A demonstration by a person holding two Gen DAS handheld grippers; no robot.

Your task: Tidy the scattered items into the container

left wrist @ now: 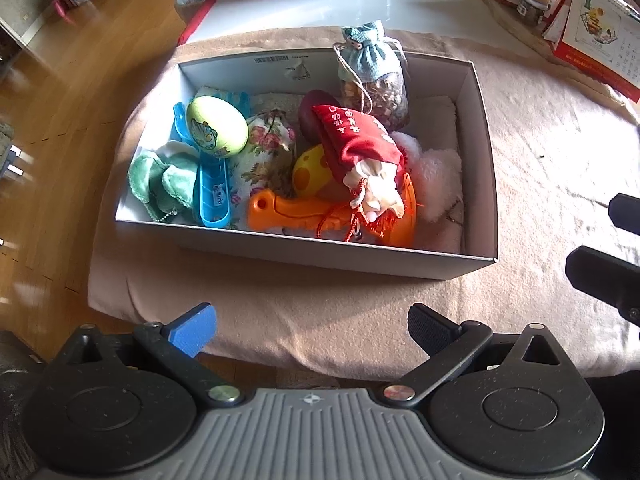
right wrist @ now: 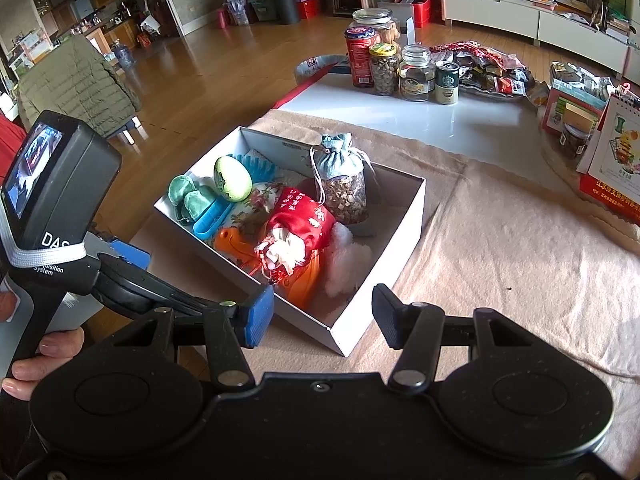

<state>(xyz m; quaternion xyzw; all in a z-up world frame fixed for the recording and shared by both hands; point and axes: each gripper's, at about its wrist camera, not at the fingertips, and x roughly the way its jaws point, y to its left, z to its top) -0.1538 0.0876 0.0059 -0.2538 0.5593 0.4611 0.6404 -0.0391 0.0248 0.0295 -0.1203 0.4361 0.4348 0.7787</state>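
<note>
both my left tool (left wrist: 312, 326) and right tool (right wrist: 323, 314) hang open and empty just in front of the white cardboard box (left wrist: 482, 152). the red drawstring pouch (left wrist: 356, 140) and the rest lie inside it (blanket around looks bare), so tidying seems finished; next i'd only scan around the box for strays.
</note>
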